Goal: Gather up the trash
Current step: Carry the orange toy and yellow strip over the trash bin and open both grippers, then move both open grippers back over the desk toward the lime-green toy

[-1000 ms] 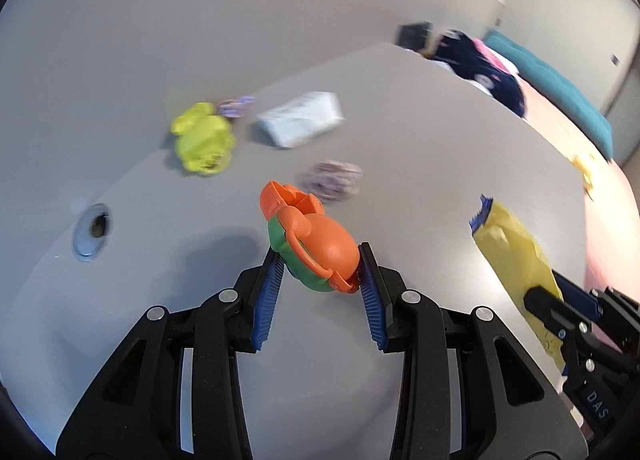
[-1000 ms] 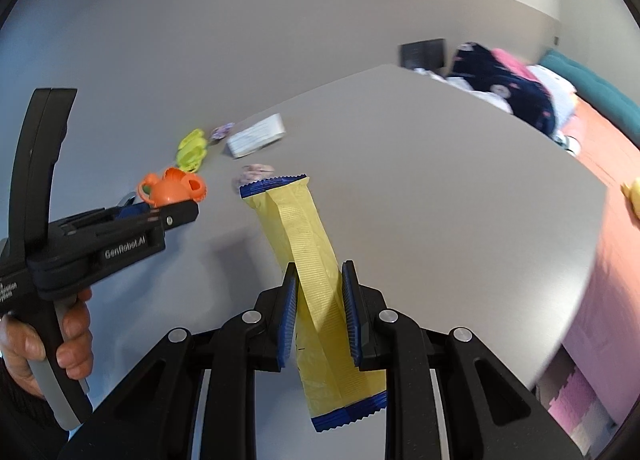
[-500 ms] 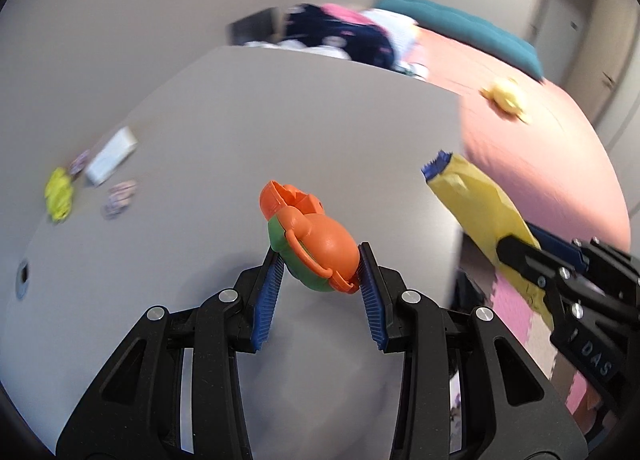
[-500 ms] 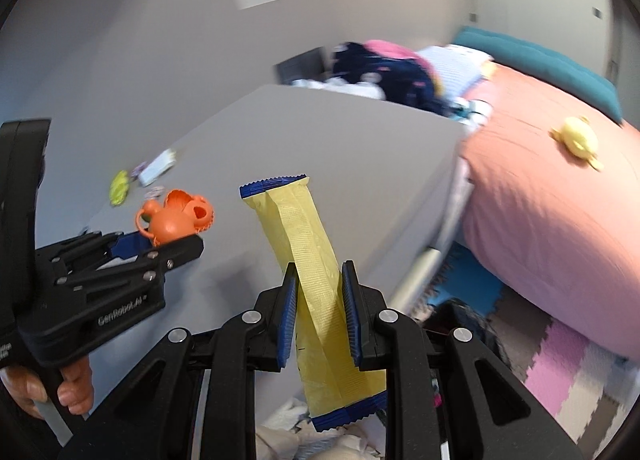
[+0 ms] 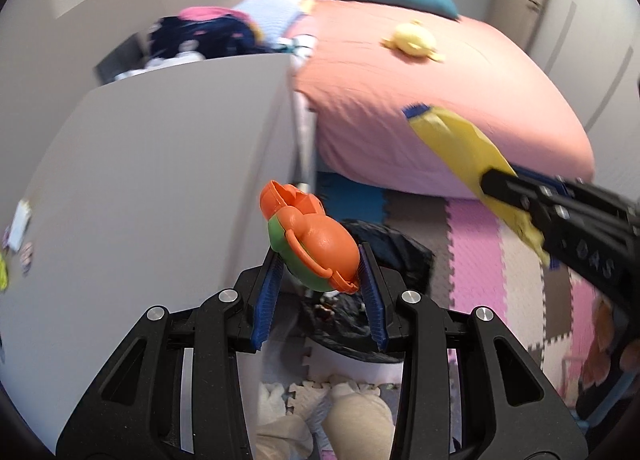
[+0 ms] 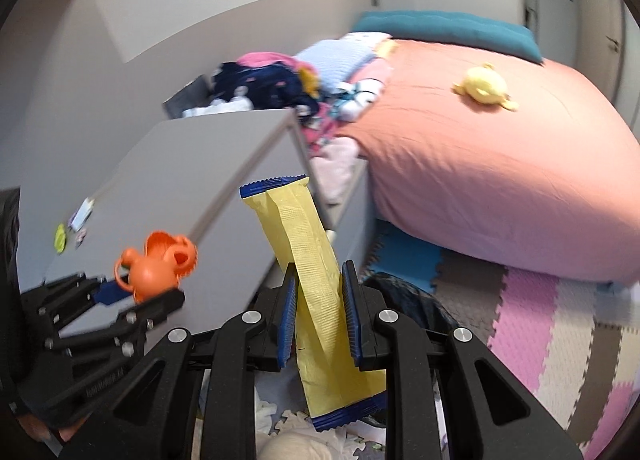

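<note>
Trash items: orange-and-green plastic toy (image 5: pixel 310 246) with a loop handle and open orange lid; yellow wrapper (image 6: pixel 310 280), long, ribbed, blue crimped ends.
Toy location: clamped between blue pads of left gripper (image 5: pixel 320 284), held in air past the table edge, above the black trash bag (image 5: pixel 384 260).
Wrapper location: pinched mid-length by right gripper (image 6: pixel 319 292), top end pointing to 12 o'clock, bottom end hanging below the pads.
Left gripper state: closed tight on toy.
Right gripper state: closed tight on wrapper.
Change vs earlier: both views swung from the tabletop toward the floor and bed; table (image 5: pixel 160 179) now fills only the 9 o'clock side; bag opening now visible under the toy; grips unchanged.
Left on table: white packet (image 5: pixel 18 223), yellow-green scrap (image 6: pixel 60 238), small crumpled bits, all at far 9 o'clock.
Surroundings: pink bed (image 6: pixel 480 179) at 2 o'clock, yellow plush (image 6: pixel 484 87) on it, teal cushion (image 6: pixel 444 29) behind, clothes pile (image 6: pixel 272 83) at 12 o'clock, pink-and-grey foam mat (image 5: pixel 472 244) on floor.
In the way: table edge just beside the bag, at 9 o'clock from it.
</note>
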Available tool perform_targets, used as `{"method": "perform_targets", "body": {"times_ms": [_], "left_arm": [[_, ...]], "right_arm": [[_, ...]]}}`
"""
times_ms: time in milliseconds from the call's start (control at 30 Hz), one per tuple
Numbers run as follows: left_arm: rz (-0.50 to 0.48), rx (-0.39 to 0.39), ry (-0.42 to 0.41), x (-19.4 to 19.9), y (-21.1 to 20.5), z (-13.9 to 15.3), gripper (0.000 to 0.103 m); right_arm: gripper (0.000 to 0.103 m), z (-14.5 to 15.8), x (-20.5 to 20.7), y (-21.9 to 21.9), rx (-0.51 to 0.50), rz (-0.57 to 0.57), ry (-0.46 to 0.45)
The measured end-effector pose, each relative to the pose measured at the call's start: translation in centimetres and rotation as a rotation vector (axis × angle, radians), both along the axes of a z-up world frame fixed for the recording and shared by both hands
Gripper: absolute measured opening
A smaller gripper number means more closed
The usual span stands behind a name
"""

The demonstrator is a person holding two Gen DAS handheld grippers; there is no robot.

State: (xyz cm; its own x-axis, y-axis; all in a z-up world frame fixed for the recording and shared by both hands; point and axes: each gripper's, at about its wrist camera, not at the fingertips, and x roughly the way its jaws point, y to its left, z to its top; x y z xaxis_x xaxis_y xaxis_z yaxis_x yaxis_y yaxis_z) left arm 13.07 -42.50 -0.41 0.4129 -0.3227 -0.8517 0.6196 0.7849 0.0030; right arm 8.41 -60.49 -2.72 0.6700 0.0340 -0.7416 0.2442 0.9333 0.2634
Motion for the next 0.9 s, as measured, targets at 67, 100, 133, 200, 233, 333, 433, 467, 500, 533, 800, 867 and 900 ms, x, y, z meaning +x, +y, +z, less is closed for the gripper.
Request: {"method": "perform_targets", "body": {"times_ms": [67, 100, 133, 200, 233, 333, 433, 467, 500, 533, 800, 867, 900], "left_arm": [[-0.033, 0.007, 0.012, -0.5, -1.3, -0.6, 0.038], [-0.049, 0.014, 0.019, -0.8, -2.1, -1.0, 0.038], [-0.06, 0.019, 0.024, -1.1, -2.7, -1.3, 0.038], [-0.083, 0.031, 0.034, -1.3, -3.6, -2.1, 0.038], [-0.091, 0.038, 0.036, -1.3, -4.0, -2.4, 0.038], [-0.116, 0.064, 0.058, -1.4, -5.2, -3.4, 0.04], [-0.09, 0.119, 0.039, -0.8, -5.6, -4.1, 0.084], [-0.074, 0.123, 0.01, -0.7, -5.5, -3.9, 0.097], [-0.055, 0.121, -0.027, -0.6, -5.3, -3.7, 0.097], [-0.048, 0.124, -0.037, -0.5, -5.2, -3.6, 0.097], [0.01, 0.088, -0.02, 1.2, -2.5, -2.5, 0.097], [0.016, 0.082, -0.026, 1.5, -1.7, -2.2, 0.097], [0.022, 0.078, -0.03, 1.4, -1.2, -2.0, 0.097]], "right_arm": [[0.023, -0.6, -0.7, -1.4, 0.003, -0.028, 0.013], [0.023, -0.8, -0.9, -1.9, 0.004, -0.038, 0.019], [0.023, -1.2, -1.2, -2.5, 0.006, -0.049, 0.026], [0.023, -1.8, -1.4, -3.2, 0.01, -0.066, 0.042], [0.023, -2.0, -1.4, -3.4, 0.012, -0.071, 0.048], [0.029, -2.9, -1.3, -4.3, 0.018, -0.094, 0.074], [0.069, -3.0, -1.3, -5.1, -0.033, -0.165, 0.081], [0.072, -2.9, -1.3, -5.2, -0.056, -0.184, 0.08], [0.073, -2.8, -1.3, -5.4, -0.07, -0.197, 0.079], [0.076, -2.8, -1.4, -5.5, -0.072, -0.202, 0.075], [0.076, -2.5, -1.0, -4.5, -0.064, -0.177, 0.055], [0.076, -2.3, -0.6, -3.8, -0.069, -0.164, 0.053], [0.076, -2.2, -0.4, -3.4, -0.071, -0.156, 0.051]]}}
